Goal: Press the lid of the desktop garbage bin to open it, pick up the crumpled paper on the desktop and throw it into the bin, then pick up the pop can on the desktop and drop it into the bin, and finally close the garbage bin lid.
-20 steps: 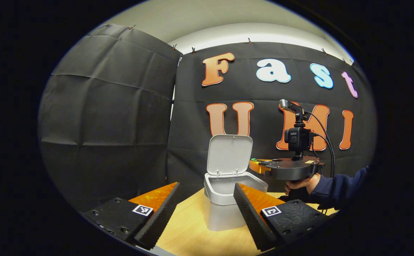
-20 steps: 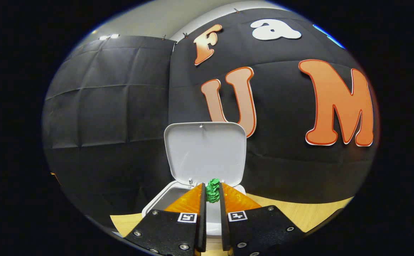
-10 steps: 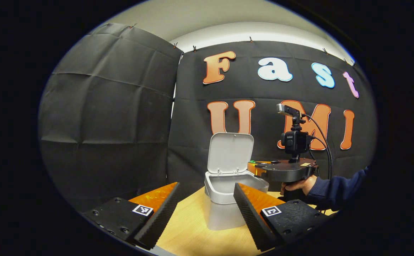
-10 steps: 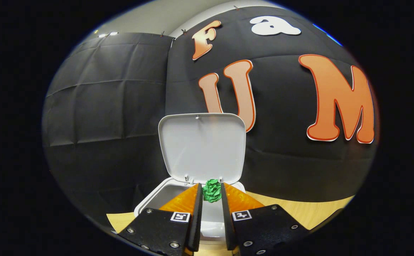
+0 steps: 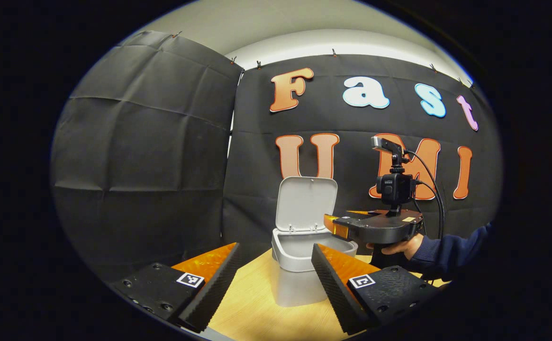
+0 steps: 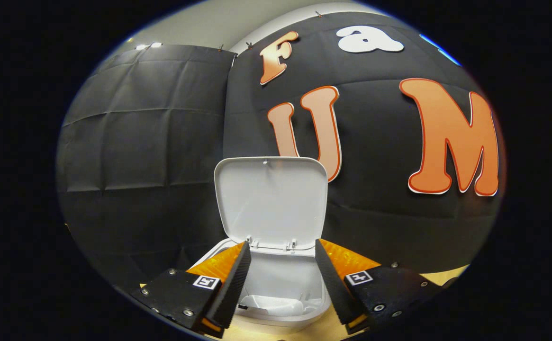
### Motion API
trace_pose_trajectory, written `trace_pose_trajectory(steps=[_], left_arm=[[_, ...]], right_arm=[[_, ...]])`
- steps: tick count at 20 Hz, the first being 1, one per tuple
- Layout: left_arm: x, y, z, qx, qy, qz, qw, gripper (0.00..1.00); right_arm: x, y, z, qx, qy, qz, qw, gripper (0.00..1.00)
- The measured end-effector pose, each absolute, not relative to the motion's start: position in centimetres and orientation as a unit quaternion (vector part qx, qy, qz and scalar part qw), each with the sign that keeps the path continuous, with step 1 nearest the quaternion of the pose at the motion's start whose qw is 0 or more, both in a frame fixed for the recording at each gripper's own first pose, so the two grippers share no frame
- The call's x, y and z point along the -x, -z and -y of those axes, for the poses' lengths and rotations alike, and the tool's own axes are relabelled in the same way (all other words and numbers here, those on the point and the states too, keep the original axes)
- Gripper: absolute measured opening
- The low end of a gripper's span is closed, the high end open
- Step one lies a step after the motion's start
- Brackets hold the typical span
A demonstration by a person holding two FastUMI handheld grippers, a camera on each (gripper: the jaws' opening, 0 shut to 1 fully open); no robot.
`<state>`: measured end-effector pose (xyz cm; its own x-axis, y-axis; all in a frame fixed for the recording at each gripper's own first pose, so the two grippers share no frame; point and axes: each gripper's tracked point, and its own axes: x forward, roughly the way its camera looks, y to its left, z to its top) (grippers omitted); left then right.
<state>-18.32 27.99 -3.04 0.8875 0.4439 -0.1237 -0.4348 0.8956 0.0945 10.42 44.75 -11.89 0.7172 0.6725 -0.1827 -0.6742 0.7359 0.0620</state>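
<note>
— Since a second ago the right gripper (image 6: 279, 279) has spread apart over the open bin (image 6: 276, 293); the green paper no longer sits between its fingers.

— Presumably inside, unseen. Left gripper (image 5: 276, 279) waits, released. Lift clear without knocking the upright lid (image 6: 271, 201).

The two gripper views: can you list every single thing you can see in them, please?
Bin: one, light grey, standing on the table in front of the wall.
Lid: one, light grey, hinged up at the back of the bin.
Table: one, pale wood, under the bin.
Wall: black cloth, behind everything.
Left gripper: one, fingers spread wide, facing the bin.
Right gripper: one, fingers spread wide, above the bin's mouth.
Hand: one, holding the right gripper.
Sleeve: one, dark blue.
</note>
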Motion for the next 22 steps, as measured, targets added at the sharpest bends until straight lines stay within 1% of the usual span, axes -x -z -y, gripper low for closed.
trace_pose_trajectory(steps=[2, 5, 13, 18, 22], left_arm=[[17.5, 3.2, -28.0, -0.032, -0.219, -0.072, 0.973, 0.95], [16.6, 3.3, -26.7, -0.031, -0.205, -0.073, 0.976, 0.95], [14.4, 4.5, -22.9, -0.031, -0.164, -0.082, 0.983, 0.94], [12.2, 5.5, -20.3, -0.032, -0.131, -0.089, 0.987, 0.94], [10.1, 5.8, -17.1, -0.035, -0.093, -0.084, 0.992, 0.95]], right_arm=[[-10.3, 11.7, -44.1, 0.008, -0.361, -0.092, 0.928, 0.89], [-10.2, 11.5, -42.4, 0.009, -0.351, -0.088, 0.932, 0.94], [-10.4, 11.1, -36.3, 0.009, -0.317, -0.080, 0.945, 0.94], [-10.9, 10.2, -30.8, 0.002, -0.280, -0.070, 0.957, 0.94], [-10.9, 10.9, -25.9, 0.009, -0.243, -0.075, 0.967, 0.94]])
